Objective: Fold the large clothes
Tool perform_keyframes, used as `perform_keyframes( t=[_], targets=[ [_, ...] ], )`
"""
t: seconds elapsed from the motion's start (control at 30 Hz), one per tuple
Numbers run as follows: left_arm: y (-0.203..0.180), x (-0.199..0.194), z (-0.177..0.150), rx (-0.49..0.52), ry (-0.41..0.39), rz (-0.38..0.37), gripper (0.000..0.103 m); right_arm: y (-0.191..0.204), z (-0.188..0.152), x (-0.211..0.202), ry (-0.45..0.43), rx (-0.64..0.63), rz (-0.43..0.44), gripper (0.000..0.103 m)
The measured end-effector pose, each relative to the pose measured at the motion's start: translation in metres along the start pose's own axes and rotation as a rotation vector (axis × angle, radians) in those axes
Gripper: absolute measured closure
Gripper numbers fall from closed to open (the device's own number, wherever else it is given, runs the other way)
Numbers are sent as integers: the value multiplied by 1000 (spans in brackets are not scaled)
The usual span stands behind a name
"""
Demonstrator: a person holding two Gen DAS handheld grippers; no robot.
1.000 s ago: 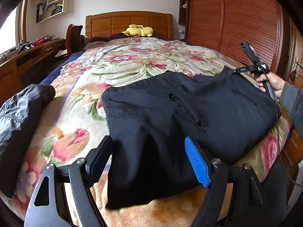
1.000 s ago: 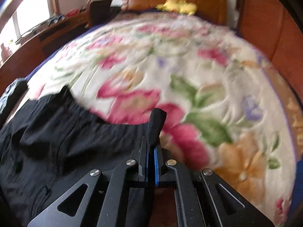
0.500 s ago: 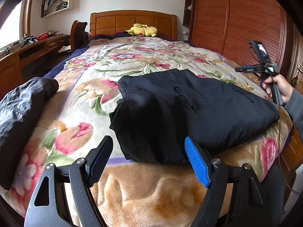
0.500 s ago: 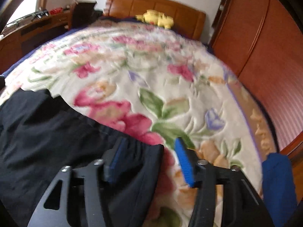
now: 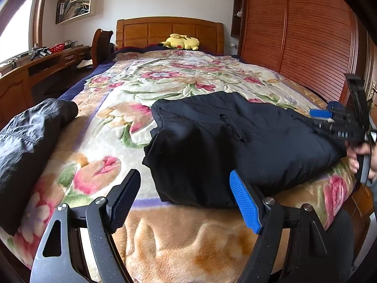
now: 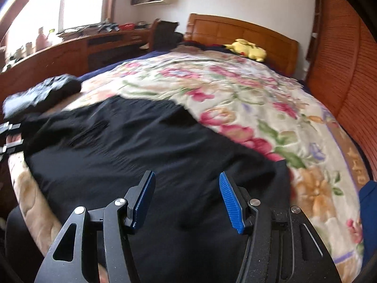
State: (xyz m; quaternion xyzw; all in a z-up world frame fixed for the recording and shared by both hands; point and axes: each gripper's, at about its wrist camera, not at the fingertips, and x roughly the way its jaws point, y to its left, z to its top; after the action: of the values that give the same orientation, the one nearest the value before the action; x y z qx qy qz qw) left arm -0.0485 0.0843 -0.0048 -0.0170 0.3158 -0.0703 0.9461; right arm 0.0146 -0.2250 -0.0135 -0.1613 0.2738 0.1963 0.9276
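A black garment (image 5: pixel 235 141) lies folded in a thick block across the near end of the floral blanket (image 5: pixel 179 77). My left gripper (image 5: pixel 183 176) is open at the foot of the bed, its fingers just short of the garment's near left corner and nothing between them. My right gripper (image 6: pixel 186 175) is open above the garment's (image 6: pixel 141 146) right part, nothing pinched between its blue pads. From the left wrist view, the right gripper (image 5: pixel 326 110) sits at the garment's far right end, held by a hand (image 5: pixel 362 158).
A dark grey jacket (image 5: pixel 30 136) lies bunched at the bed's left edge. A yellow plush toy (image 5: pixel 181 42) rests by the wooden headboard. A desk (image 5: pixel 35 68) and chair (image 5: pixel 101 44) line the left side, and a slatted wardrobe (image 5: pixel 306 35) the right.
My right gripper let go of the black fabric it pinched, opened, and swung back over the garment. The garment's hanging near end now lies folded up on the bed. The left gripper stayed put.
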Motion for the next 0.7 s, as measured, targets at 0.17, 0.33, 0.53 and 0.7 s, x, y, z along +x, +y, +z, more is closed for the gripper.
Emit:
perform_keyframes(
  t=[0.17,0.33,0.53,0.7],
  targets=[
    [7,2,-6,-20,8,7,24,18,-12,6,-2,0,31,44],
    [20,0,-8,-59,-11,22,24,41,-4,6,-10,-10,93,44],
    [29,-7,0,-83,-40,24,24,55,-10,9,-14,-10,114,45],
    [27,-5,3,-81,-46,9,24,61,-30,21,33,3,129,45]
  ],
)
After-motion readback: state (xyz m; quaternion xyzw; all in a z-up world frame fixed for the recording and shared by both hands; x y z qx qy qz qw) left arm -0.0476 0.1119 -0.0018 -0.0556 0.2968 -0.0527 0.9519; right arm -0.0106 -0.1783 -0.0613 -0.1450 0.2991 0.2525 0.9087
